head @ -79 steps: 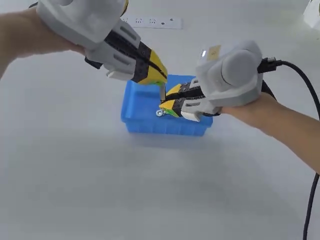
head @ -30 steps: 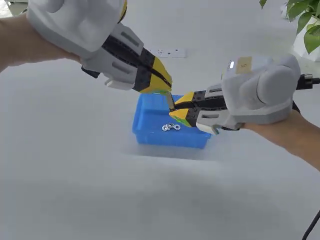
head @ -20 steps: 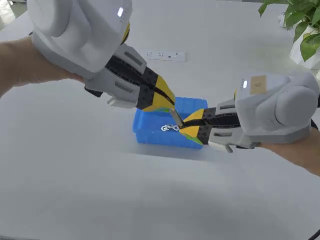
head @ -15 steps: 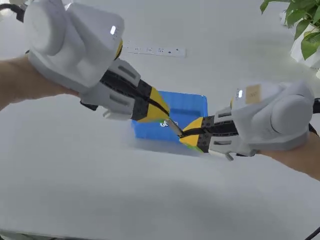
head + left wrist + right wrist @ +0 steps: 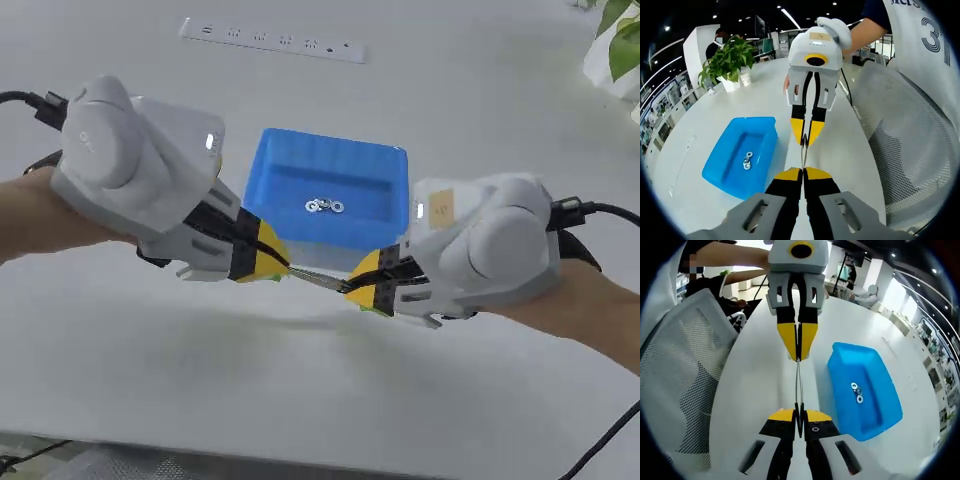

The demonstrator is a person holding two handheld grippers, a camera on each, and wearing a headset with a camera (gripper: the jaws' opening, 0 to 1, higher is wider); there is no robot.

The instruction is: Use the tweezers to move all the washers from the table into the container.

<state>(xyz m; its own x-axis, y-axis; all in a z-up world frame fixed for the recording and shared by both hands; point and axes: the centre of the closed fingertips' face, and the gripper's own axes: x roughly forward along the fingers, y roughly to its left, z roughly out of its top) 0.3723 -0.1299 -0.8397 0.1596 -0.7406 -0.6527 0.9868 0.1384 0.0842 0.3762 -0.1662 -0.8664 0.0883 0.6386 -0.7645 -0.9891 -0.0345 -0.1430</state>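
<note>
- At the near edge of the container (image 5: 268, 165), the tweezers (image 5: 318, 280) hang level above the table (image 5: 200, 380), spanning the gap between the two grippers.
- Left gripper (image 5: 281, 271): jaws pressed together on one end of the tweezers.
- Right gripper (image 5: 350, 288): jaws pressed together on the other end. Each gripper view shows the opposite gripper head-on, with the thin blades running straight between them.
- Which end is the tip cannot be told. The blades lie close together and appear to carry nothing.
- Washers (image 5: 325, 207): a small cluster on the container floor, touching or nearly touching one another, well apart from the tweezers.
- Handling, tweezers: judged thin, light, springy metal with slick faces. A jaw hold across the flat sides near the mid-length should close the blades. A hold at the very end is likely to let them pivot or slip.
- Handling, washers: judged small, flat, hard, light and smooth. They lie low against a surface, so a pinch across the rim, or one tip through the hole, looks the surest hold.
- Risk: too hard a squeeze may flick a washer away.
</note>
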